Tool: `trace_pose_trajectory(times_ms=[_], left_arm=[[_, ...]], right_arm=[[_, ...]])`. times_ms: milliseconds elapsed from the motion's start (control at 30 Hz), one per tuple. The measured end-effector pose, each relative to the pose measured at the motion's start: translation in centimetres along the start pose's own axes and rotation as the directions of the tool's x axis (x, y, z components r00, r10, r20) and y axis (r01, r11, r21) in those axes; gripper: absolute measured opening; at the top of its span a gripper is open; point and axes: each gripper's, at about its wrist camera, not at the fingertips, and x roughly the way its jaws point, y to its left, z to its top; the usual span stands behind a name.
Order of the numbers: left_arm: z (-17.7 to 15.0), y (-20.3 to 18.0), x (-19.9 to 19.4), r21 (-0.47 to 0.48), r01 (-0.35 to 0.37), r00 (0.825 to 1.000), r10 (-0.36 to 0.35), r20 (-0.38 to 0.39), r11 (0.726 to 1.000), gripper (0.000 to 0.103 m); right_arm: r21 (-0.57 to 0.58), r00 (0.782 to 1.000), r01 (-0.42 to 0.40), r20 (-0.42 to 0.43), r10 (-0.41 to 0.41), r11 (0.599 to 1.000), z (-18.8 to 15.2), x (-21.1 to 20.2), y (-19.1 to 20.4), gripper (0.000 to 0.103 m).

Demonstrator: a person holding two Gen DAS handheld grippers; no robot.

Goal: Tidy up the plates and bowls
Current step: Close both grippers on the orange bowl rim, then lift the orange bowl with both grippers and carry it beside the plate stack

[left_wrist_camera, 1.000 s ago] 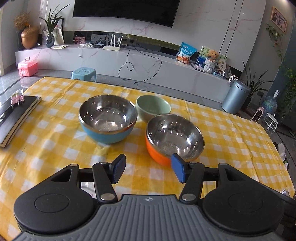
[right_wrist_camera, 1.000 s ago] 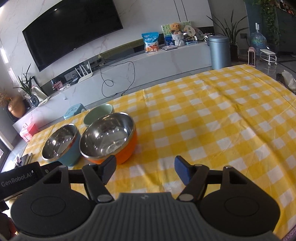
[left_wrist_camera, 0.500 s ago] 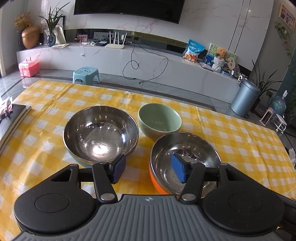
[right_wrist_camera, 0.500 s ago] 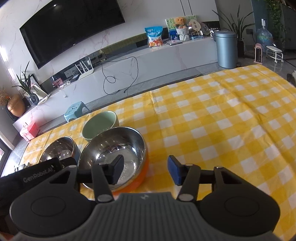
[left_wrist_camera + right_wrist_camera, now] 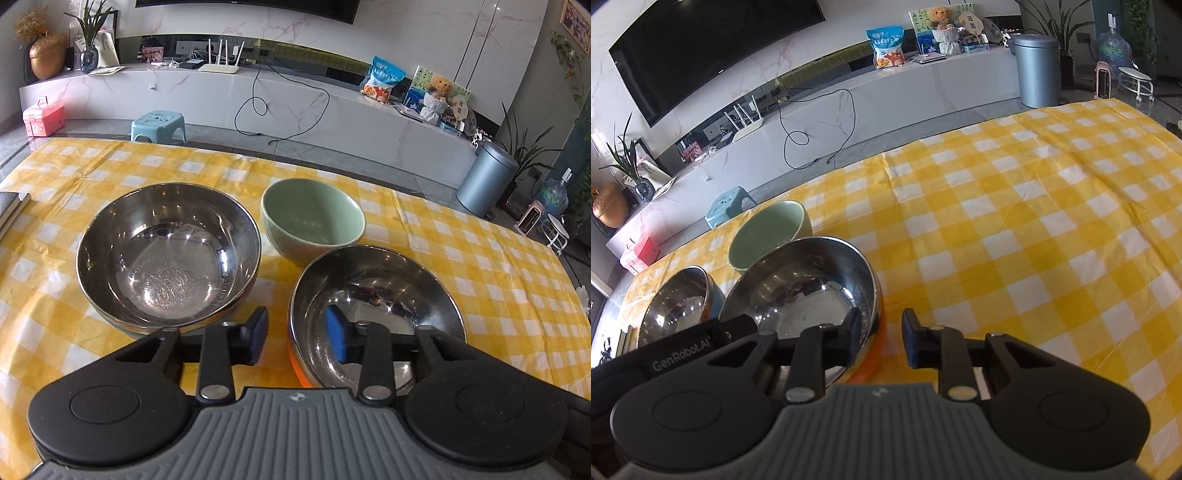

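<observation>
Both grippers straddle the rim of the orange steel bowl on the desk. The left gripper and right gripper jaws have just been closing, pads not yet pressing the rim.

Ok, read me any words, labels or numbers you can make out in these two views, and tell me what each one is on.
"GenRobot.AI": white lettering on the black body of the left gripper, seen in the right wrist view.
Snack bag on the TV counter: print too small to read.
Green picture board behind the teddy bear: marks too blurred to read.
Round fan beside it: sign too small to read.
TV: small logo on its lower edge, unreadable.
</observation>
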Motion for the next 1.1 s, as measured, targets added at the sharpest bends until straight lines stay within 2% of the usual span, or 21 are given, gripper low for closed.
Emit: trace_pose_trajectory(times_ms=[67, 133, 267, 667, 1100], left_arm=[[-0.2, -0.1, -0.1, 0.005, 0.0, 1.0, 0.0, 0.007, 1.0, 0.026], [-0.2, -0.5, -0.3, 0.026, 0.01, 1.0, -0.01, 0.007, 1.0, 0.018], [-0.3, -0.9, -0.3, 0.035, -0.008, 1.0, 0.008, -0.001, 0.999, 0.011], [-2.3, -0.2, -5.9, -0.03, 0.019, 0.999, -0.018, 0.035, 0.999, 0.011], [-6.4, 1.3, -12.2, -0.067, 0.034, 0.998, -0.031, 0.052, 0.997, 0.011]], right_arm=[[-0.003, 1.0, -0.004, 0.004, 0.004, 1.0, 0.0, 0.0, 0.1, 0.013], [-0.004, 1.0, -0.003, 0.006, 0.003, 1.0, 0.0, -0.2, 0.3, 0.01], [-0.012, 1.0, 0.021, 0.004, -0.021, 1.0, -0.1, -0.5, 0.6, 0.01], [0.01, 1.0, -0.014, 0.01, 0.014, 1.0, -1.6, -5.1, -0.1, 0.009], [0.001, 0.999, -0.048, -0.005, 0.048, 0.999, -6.7, -11.8, -0.8, 0.009]])
